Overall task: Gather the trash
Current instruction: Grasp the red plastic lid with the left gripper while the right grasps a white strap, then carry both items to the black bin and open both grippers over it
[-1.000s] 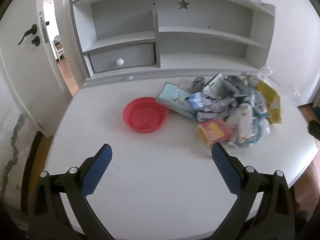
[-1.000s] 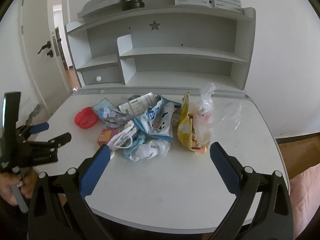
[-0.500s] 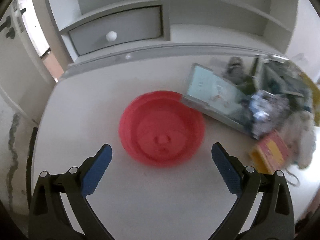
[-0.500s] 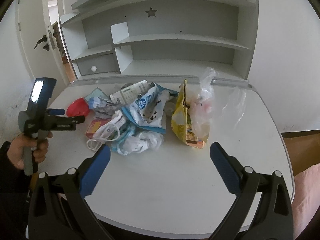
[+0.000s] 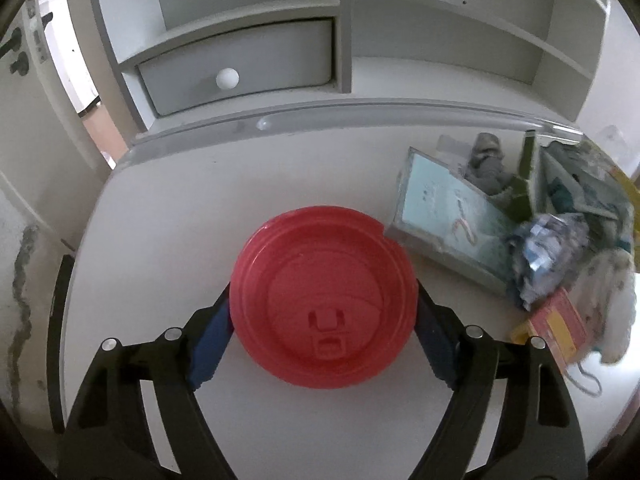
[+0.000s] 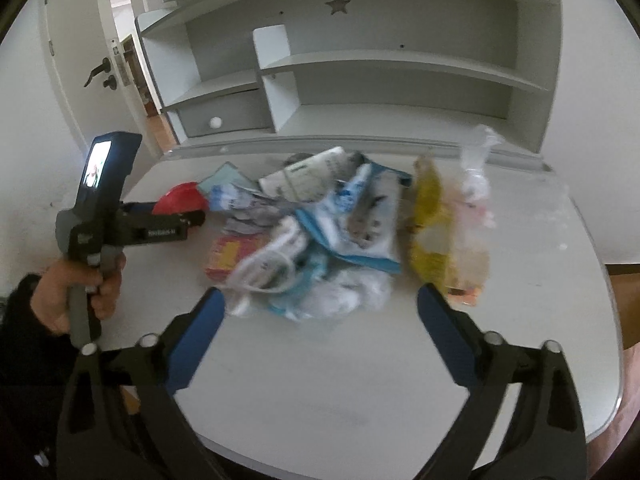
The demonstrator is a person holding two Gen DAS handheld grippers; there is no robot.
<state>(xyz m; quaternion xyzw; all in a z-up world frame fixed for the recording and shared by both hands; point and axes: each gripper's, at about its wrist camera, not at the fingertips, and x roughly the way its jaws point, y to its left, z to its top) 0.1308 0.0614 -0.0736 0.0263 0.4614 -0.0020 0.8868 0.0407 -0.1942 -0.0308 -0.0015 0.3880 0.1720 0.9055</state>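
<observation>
left wrist view: the left tongs (image 5: 324,320) straddle the red plastic lid (image 5: 324,296), one blue pad at each side of its rim, and the jaws are closing; whether the pads already press i cannot tell. the lid lies flat on the white bench (image 5: 168,208), so a grip across its width is probably the easy way to lift it. just beside it sits the heap of trash (image 5: 520,232), a pale blue box leaning on the lid's edge. in the right wrist view the right tongs (image 6: 320,312) are spread and closing with nothing between them, aimed at the heap's near edge, likely lining up a wrapper.
</observation>
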